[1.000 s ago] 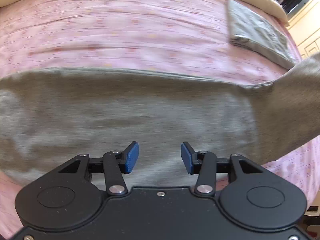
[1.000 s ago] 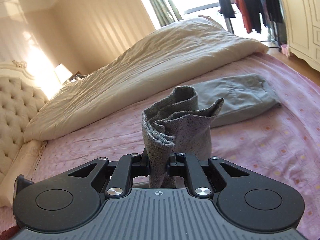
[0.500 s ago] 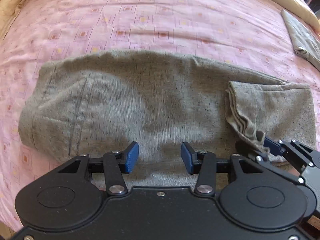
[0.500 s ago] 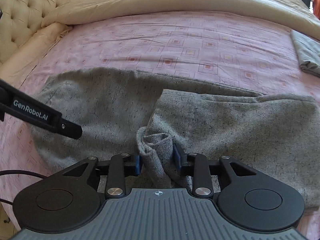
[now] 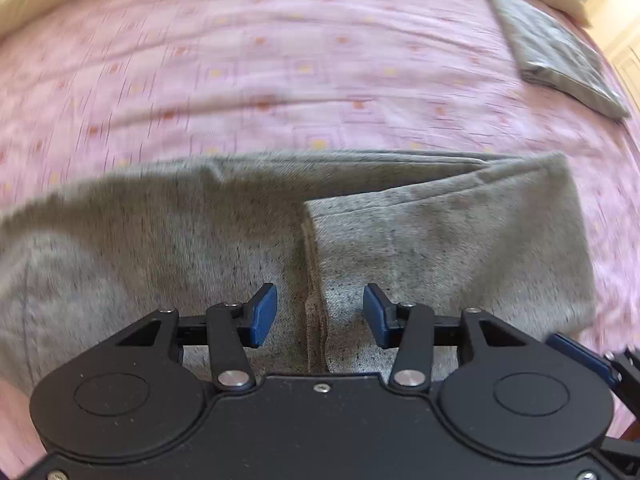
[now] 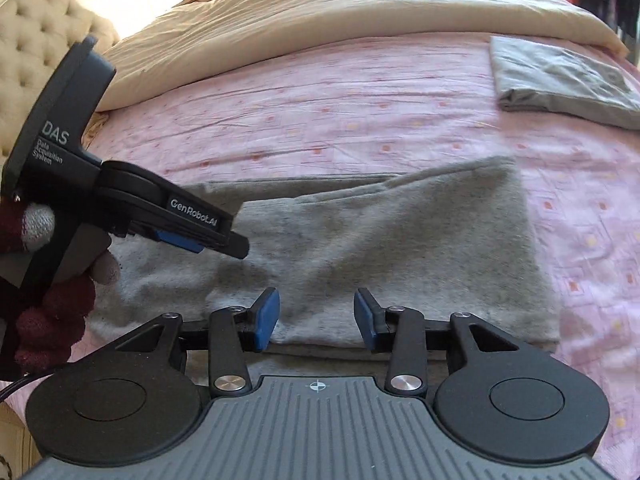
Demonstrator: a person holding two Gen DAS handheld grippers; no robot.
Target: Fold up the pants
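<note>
A bed [image 6: 360,92] covered with a pink patterned sheet fills both views, with a cream duvet [image 6: 340,4] bunched along its far side and a tufted cream headboard [image 6: 36,28] at the far left of the right wrist view. On the sheet lie the grey pants [image 5: 420,240], spread flat near the front edge of the bed, one end folded back over the rest so that a hemmed edge runs across the middle of the cloth. Well apart from them, toward the far right of the bed, rests a folded grey garment [image 6: 560,80].

The left tongs [image 5: 318,316] point steeply down over the pants, their blue pads spread with the hemmed edge of the fold showing between them; the pads do not press on the cloth. In the right wrist view a hand in a dark red glove [image 6: 52,308] with grey fingertips holds that tool. The right tongs [image 6: 316,316] hang over the near edge of the folded layer; their jaws have just been opening and now stand spread, with nothing gripped between them.
</note>
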